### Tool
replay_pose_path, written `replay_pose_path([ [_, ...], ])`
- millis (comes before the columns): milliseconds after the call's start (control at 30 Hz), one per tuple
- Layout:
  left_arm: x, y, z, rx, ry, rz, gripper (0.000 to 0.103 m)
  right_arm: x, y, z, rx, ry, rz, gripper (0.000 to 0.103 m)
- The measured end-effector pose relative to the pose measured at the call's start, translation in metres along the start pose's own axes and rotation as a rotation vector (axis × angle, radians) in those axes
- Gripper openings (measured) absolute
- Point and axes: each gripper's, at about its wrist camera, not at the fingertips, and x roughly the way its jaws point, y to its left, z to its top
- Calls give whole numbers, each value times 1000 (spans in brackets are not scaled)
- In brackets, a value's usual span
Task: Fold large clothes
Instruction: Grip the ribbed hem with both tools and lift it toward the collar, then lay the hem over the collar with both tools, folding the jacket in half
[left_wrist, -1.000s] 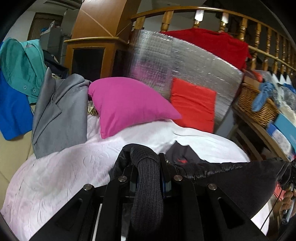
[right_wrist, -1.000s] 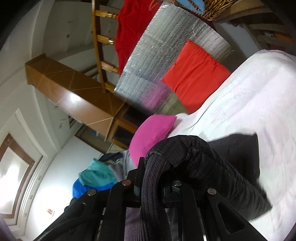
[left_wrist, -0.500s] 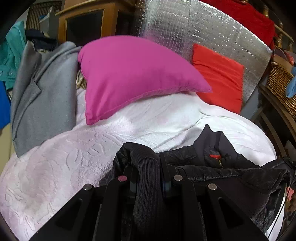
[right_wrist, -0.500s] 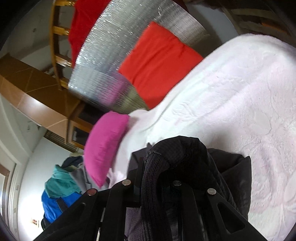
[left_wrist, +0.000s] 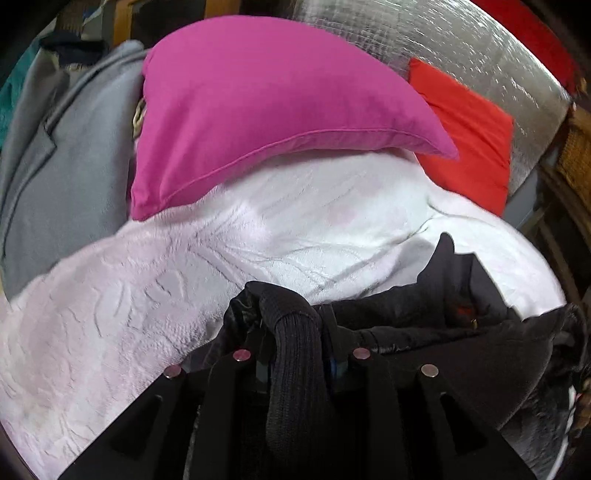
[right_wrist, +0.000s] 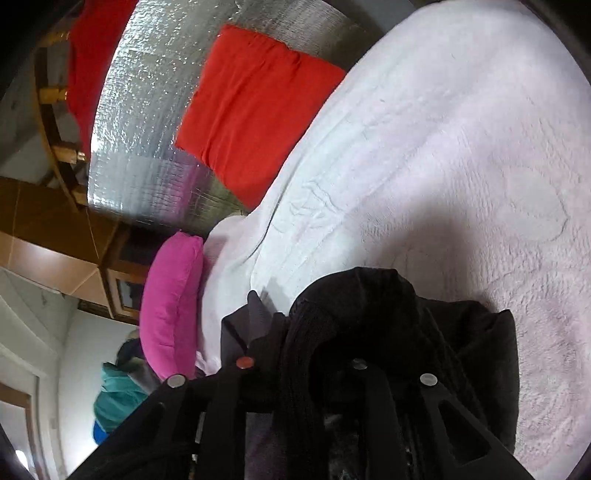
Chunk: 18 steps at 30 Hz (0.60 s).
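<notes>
While both jaws have just been easing apart, the left gripper (left_wrist: 295, 332) and right gripper (right_wrist: 317, 332) each hold ribbed knit trim of the black padded jacket (left_wrist: 461, 332), lying near the white textured bedspread's (left_wrist: 147, 295) front edge; release evenly so it lands flat.

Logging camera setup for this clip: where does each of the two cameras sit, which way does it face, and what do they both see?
Left wrist: on the left gripper, facing down its fingers over the white bedspread to the pink pillow; black jacket cuff between its fingers.
Right wrist: on the right gripper, rolled sideways, facing the same bedspread and an orange cushion; the jacket's knit cuff lies between its fingers.
Shared: jacket, bedspread, pillow, cushion, silver foil panel.
</notes>
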Motion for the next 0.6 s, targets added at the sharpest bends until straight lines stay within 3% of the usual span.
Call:
replay_pose_path([
  [33, -1, 2, 2, -14, 12, -21, 26, -2, 4, 0, -14, 6, 8, 40],
  [67, -1, 3, 4, -21, 22, -34, 28, -3, 6, 1, -25, 5, 16, 65],
  [100, -2, 5, 7, -34, 40, -51, 32, -10, 12, 2, -45, -14, 25, 81],
  [167, -6, 9, 11, -64, 60, -77, 40, -23, 19, 2, -71, -64, 25, 83],
  [233, -17, 15, 15, -102, 47, -81, 63, -37, 20, 3, -60, -75, 39, 83],
  [300, -31, 21, 19, -130, -24, -47, 79, -46, 22, 4, -101, -87, 3, 83],
  [333, -43, 28, 22, -156, -86, -48, 81, -48, 23, 3, -140, -86, -31, 83],
  [400, -49, 34, 26, -164, -116, -49, 81, -46, 23, 3, -193, -65, -90, 83],
  [600, -8, 20, 17, 26, 15, -5, 81, -13, 38, 4, -423, 25, -278, 83],
])
